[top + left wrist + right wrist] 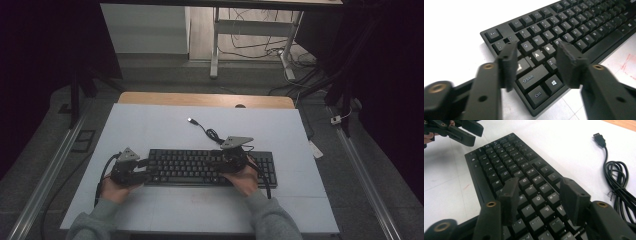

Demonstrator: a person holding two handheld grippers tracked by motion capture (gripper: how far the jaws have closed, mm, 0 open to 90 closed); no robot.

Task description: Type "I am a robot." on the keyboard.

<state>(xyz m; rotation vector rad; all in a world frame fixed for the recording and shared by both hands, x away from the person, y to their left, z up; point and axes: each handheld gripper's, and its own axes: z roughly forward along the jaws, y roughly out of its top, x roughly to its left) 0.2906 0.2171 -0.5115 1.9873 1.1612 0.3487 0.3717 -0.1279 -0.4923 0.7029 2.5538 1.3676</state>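
The black keyboard (210, 167) lies flat near the front edge of the white table (150, 130), its long side across the person's reach, so that both hands can come at it from either end.

At the keyboard's left end, the left hand-held gripper (145, 170) hovers over the corner keys. In the left gripper view its jaws stand apart over the Shift and Ctrl keys with nothing between them (536, 62); it is released, probably poised to take or steady that end.

Over the keyboard's right-hand half, the right hand-held gripper (217, 162) hangs just above the letter keys, jaws likewise spread and empty (537, 195). Whether it touches the keycaps I cannot tell.

Behind the keyboard's right end, its cable (214, 135) lies coiled loosely, the USB plug (190, 120) free on the table, unplugged, so the keyboard can be moved without tugging.
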